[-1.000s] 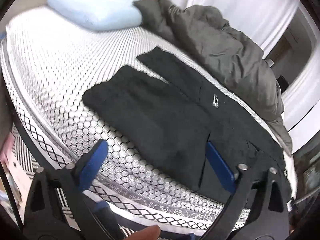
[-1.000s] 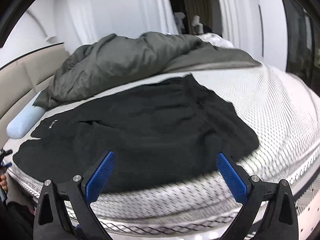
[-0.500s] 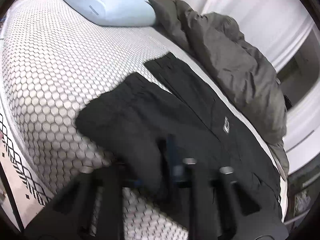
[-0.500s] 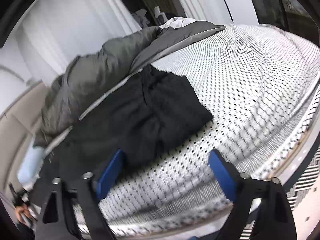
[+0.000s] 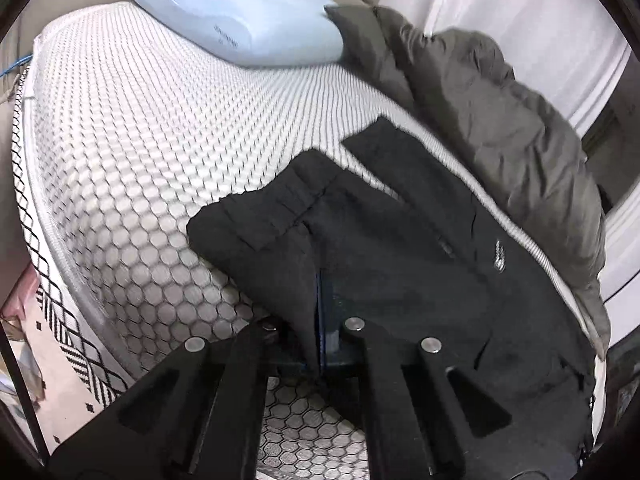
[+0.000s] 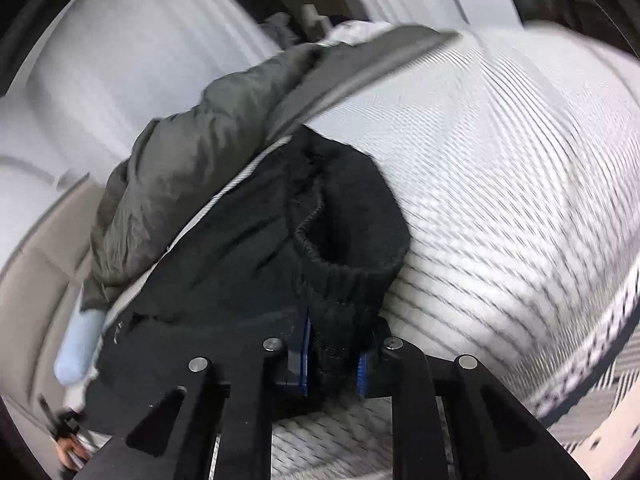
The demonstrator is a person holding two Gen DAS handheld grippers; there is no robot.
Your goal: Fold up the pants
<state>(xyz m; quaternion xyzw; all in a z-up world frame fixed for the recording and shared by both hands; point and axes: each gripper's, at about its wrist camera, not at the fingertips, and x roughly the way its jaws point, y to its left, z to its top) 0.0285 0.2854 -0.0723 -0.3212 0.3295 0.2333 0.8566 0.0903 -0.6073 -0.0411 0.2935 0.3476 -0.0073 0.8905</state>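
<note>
Black pants (image 5: 400, 248) lie across the white honeycomb-patterned mattress (image 5: 132, 152), both legs ending toward the pillow side. My left gripper (image 5: 320, 320) is shut on the near leg's edge, pinching the black fabric. In the right wrist view my right gripper (image 6: 332, 344) is shut on the ribbed waistband end of the pants (image 6: 344, 240), which bunches up between the blue pads (image 6: 304, 344).
A light blue pillow (image 5: 240, 20) lies at the head of the bed. A rumpled grey duvet (image 5: 500, 120) runs along the far side of the pants, also in the right wrist view (image 6: 192, 152). The mattress edge and a patterned floor (image 5: 68, 340) are near.
Both grippers were open above the near edge of the pants a second ago. They moved in and closed on the fabric, which now bunches up at each gripper.
</note>
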